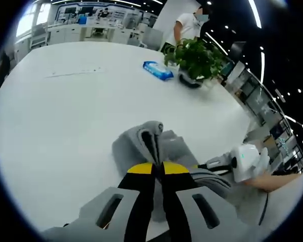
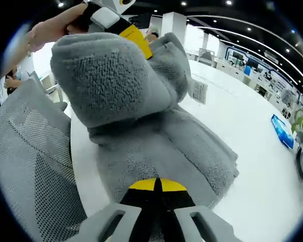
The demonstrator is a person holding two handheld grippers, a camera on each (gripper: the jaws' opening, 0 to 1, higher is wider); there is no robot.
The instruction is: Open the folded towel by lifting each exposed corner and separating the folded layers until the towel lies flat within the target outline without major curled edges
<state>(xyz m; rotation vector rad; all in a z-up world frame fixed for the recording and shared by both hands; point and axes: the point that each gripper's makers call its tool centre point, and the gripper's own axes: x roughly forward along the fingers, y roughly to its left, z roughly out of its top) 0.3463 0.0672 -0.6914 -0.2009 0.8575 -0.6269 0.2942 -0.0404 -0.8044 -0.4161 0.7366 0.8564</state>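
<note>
While both grippers, left (image 1: 158, 169) and right (image 2: 156, 185), pinch the towel (image 2: 156, 131), unfolding is underway; next, draw layers apart.

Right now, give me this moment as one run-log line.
stage: unfolding | towel: bunched, not flat | left gripper: shut on towel, lifting a fold | right gripper: shut on towel edge | table: white
</note>
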